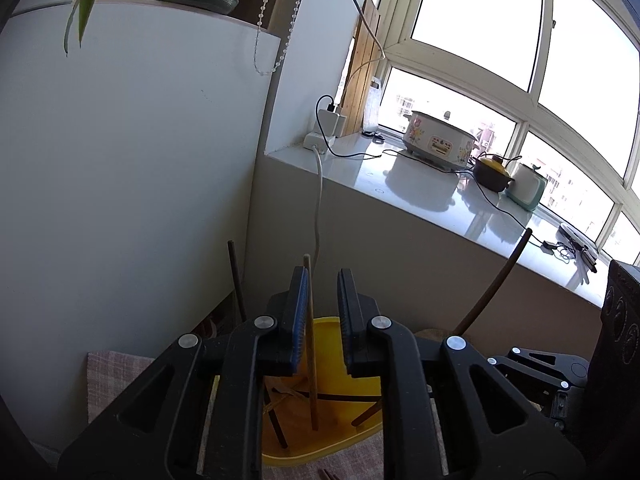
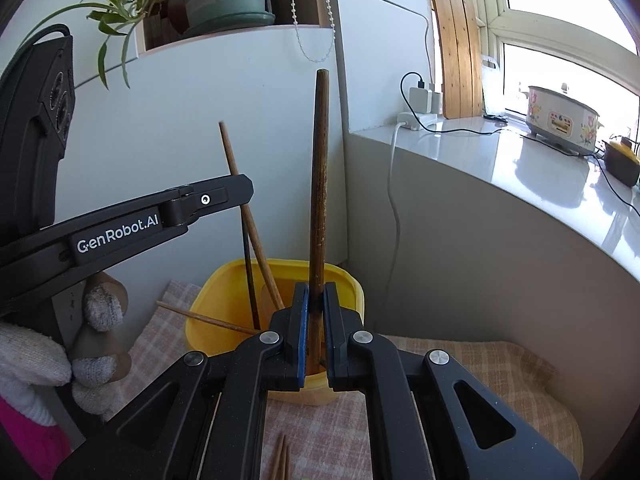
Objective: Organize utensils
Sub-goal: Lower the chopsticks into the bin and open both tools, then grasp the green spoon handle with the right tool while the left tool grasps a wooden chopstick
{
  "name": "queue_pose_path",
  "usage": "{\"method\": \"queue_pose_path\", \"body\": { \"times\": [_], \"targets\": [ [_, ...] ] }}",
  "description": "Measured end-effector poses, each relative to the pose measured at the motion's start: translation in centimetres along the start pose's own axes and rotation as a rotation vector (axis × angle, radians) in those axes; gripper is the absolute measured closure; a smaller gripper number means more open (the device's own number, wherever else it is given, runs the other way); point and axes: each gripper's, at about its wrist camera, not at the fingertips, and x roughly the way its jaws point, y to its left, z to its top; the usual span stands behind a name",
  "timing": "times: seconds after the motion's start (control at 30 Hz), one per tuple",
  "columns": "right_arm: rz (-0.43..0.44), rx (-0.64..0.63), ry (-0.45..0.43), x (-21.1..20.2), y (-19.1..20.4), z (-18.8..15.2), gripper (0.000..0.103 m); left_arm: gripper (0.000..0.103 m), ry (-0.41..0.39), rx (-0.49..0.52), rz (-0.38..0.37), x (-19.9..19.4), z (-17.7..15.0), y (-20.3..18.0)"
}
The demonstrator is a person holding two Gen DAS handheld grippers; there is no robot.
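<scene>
My right gripper (image 2: 316, 322) is clamped on a dark wooden stick (image 2: 319, 184), low down, and the stick stands straight up over the yellow tub (image 2: 208, 300). My left gripper (image 1: 323, 312) has its pads apart, with a thin pale chopstick (image 1: 311, 344) leaning on one pad. I think these sticks are light, stiff and a bit slippery, so holding them near the middle feels safest. More chopsticks lean inside the tub. It sits on a soft checked cloth (image 2: 480, 364) over the surface, by a white wall (image 2: 180, 128) and a sunny window ledge (image 2: 520, 168).
</scene>
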Motion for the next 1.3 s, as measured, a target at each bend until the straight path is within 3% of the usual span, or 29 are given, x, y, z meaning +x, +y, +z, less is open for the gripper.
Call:
{"method": "queue_pose_path", "body": {
  "times": [0.1,0.17,0.23,0.63,1.0,1.1,1.17,1.3],
  "targets": [
    [-0.004,0.007,0.000,-0.5,-0.3,-0.3,0.096,0.085,-0.010,-0.009,0.006,-0.8,-0.2,0.1],
    [-0.003,0.008,-0.002,-0.8,-0.5,-0.5,0.083,0.085,-0.016,-0.016,0.009,-1.4,-0.3,0.1],
    [-0.010,0.003,-0.014,-1.3,-0.5,-0.8,0.077,0.085,-0.023,-0.015,0.016,-2.0,-0.5,0.1],
    [-0.036,-0.026,-0.070,-4.8,-0.2,-1.0,0.077,0.085,-0.061,0.001,0.002,-6.2,-1.3,-1.3],
    [-0.064,-0.018,-0.101,-8.6,-1.6,-2.6,0.076,0.085,-0.015,0.078,-0.055,-9.4,-5.3,-4.5],
    [-0.083,-0.024,-0.116,-9.5,-2.0,-3.2,0.062,0.081,0.007,0.093,-0.064,-9.8,-6.7,-5.2],
    [-0.097,-0.030,-0.120,-9.9,-2.2,-3.6,0.060,0.071,0.027,0.094,-0.073,-9.9,-7.7,-5.4],
    [-0.102,-0.024,-0.096,-10.2,-2.9,-4.7,0.055,0.071,0.082,0.095,-0.088,-9.3,-9.6,-5.8]
  ]
}}
